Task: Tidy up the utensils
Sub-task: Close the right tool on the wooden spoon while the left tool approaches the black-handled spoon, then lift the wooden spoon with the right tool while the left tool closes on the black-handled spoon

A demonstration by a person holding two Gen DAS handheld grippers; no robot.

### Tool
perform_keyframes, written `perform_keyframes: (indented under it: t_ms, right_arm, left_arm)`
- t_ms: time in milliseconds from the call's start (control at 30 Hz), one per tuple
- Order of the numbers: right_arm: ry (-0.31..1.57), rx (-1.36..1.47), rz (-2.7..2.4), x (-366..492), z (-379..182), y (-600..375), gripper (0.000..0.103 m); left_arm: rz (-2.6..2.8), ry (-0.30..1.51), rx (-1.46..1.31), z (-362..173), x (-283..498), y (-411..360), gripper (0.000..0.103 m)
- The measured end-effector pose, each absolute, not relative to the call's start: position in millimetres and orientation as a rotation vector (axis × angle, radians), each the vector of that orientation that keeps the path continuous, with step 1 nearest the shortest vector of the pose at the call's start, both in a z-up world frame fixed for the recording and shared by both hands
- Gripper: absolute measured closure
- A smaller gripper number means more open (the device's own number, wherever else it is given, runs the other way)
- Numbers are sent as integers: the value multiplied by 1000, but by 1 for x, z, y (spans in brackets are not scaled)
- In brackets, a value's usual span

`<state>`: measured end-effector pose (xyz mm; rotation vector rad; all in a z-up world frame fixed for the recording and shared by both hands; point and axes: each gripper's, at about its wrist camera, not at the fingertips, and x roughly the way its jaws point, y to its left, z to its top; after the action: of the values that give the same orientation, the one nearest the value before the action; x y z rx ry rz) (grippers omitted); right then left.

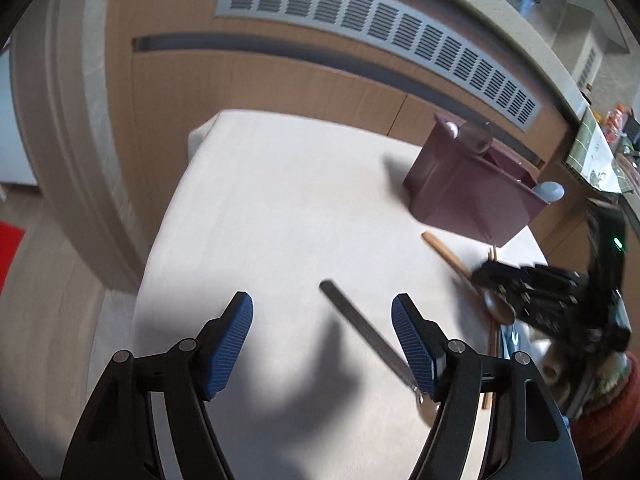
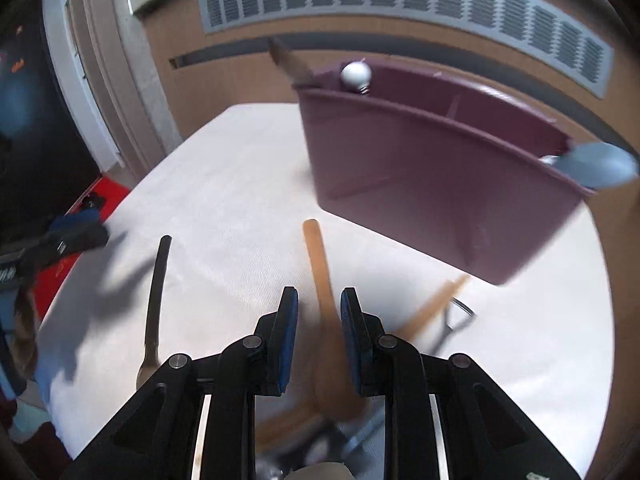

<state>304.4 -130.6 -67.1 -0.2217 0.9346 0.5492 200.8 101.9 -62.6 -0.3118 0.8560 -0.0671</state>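
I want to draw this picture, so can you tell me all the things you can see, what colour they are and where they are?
Table: one, white cloth top, under everything.
Utensil holder: one, purple, standing at the far side of the table; a silvery piece pokes out at each end, and something brown sticks up at one end.
Wooden spoon: one, light brown, lying flat in front of the holder.
Dark-handled utensil: one, dark handle with a metal end, lying flat on the table.
Chopsticks: light brown, blurred, lying beside the wooden spoon.
Vent: one, grey, on the wooden wall behind.
Left gripper: black with blue pads, open above the table.
Right gripper: black with blue pads, jaws narrow, over the wooden spoon's handle.
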Motion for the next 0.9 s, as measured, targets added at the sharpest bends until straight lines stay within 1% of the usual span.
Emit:
perform_keyframes:
  t_ms: [33, 100, 200, 233, 267, 300, 333, 700, 900]
  right_arm:
    - [945, -224, 544, 311, -71, -126, 82]
    - [966, -233, 535, 323, -79, -120, 82]
    - [991, -253, 532, 332, -89, -112, 82]
    - [973, -265, 529, 332, -90, -110, 82]
    - [969, -272, 526, 331, -90, -109, 84]
    - [962, -289, 515, 328, -90, -108, 90]
    - [954, -304, 502, 326, -91, -108, 94]
    - [876, -150, 371, 274, -62, -191, 94]
    - [866, -113, 272, 249, -62, -239, 94]
  left_arm:
    - [-58, 872, -314, -66, 201, 102, 25]
    - [-36, 912, -291, -73, 204, 102, 22]
    - [-32, 957, -298, -80, 205, 102, 22]
    - [-42, 966, -312, -80, 206, 101, 22]
    - [-48, 973, -319, -81, 206, 100, 22]
    - [-52, 975, -320, -80, 205, 98, 22]
    - [-57, 975, -313, -80, 204, 95, 22]
    - [-181, 1044, -326, -85, 224, 43, 23]
    - [-247, 1023, -259, -83, 251, 5, 24]
